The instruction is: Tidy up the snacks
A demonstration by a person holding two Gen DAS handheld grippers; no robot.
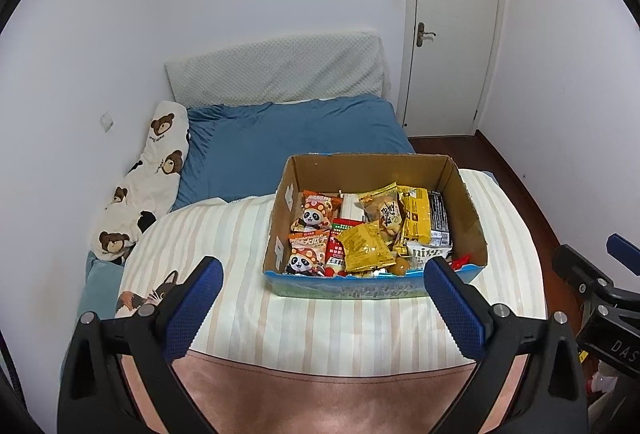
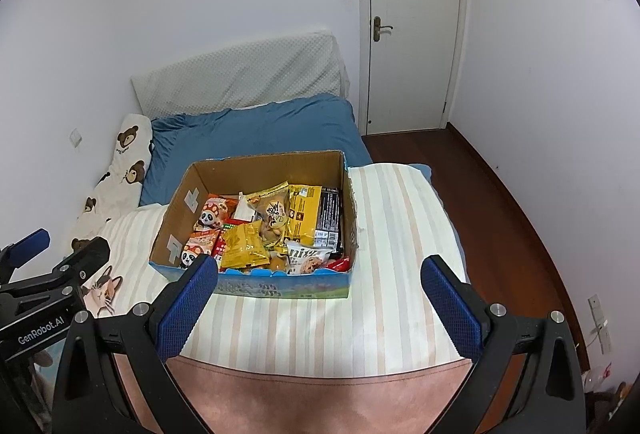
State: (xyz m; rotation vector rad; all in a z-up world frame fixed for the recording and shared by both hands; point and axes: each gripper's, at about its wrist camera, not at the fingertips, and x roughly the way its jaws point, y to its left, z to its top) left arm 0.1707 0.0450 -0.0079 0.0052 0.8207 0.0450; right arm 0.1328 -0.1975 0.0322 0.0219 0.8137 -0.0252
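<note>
An open cardboard box (image 1: 466, 193) (image 2: 272, 165) with a blue printed front sits on the striped blanket on the bed. It holds several snack packs: two orange panda bags (image 1: 314, 211) (image 2: 212, 213), a crumpled yellow packet (image 1: 366, 246) (image 2: 242, 246), a yellow and black pack (image 1: 416, 218) (image 2: 306, 211) and a white cookie bag (image 1: 426, 254) (image 2: 306, 258). My left gripper (image 1: 324, 276) hangs open in front of the box, nothing between its blue pads. My right gripper (image 2: 320, 274) is open too, just short of the box's front. Each gripper shows at the edge of the other's view.
The striped blanket (image 1: 224, 234) (image 2: 400, 209) ends in a pink band (image 1: 320, 394) near me. Behind the box lie a blue pillow (image 1: 288, 137), a bear-print cushion (image 1: 152, 169) and a white headboard pad (image 1: 276, 73). A closed door (image 1: 452, 25) and dark wood floor (image 2: 500, 201) are to the right.
</note>
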